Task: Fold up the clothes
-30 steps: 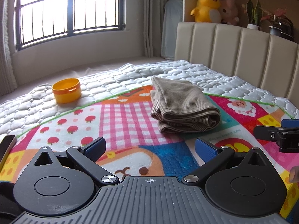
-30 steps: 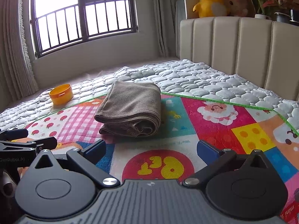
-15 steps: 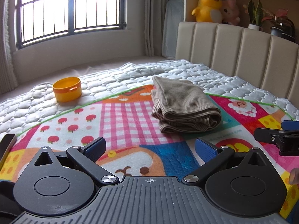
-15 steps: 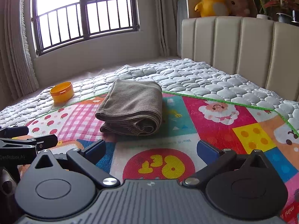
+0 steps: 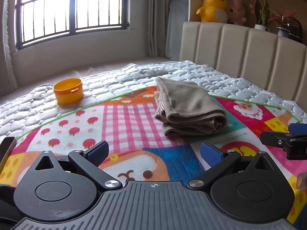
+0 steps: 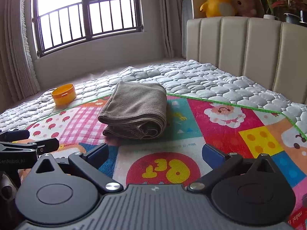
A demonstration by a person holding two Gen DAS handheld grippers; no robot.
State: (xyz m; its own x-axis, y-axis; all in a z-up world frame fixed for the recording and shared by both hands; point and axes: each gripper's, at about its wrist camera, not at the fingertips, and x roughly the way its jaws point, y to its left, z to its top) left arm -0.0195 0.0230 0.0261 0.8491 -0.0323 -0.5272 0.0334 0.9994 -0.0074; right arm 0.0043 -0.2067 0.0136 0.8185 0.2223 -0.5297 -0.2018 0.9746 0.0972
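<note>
A brown ribbed garment lies folded in a thick bundle on the colourful play mat; it also shows in the right wrist view. My left gripper is open and empty, low over the mat, short of the bundle. My right gripper is open and empty too, just in front of the bundle's folded edge. Each gripper shows at the side of the other's view: the right one, the left one.
An orange round tub stands on the quilted bed cover at the back left. A padded headboard rises on the right, with plush toys and potted plants on the ledge above. A barred window is behind.
Both grippers have stayed open and empty. The views shift only slightly; the garment has not moved.
</note>
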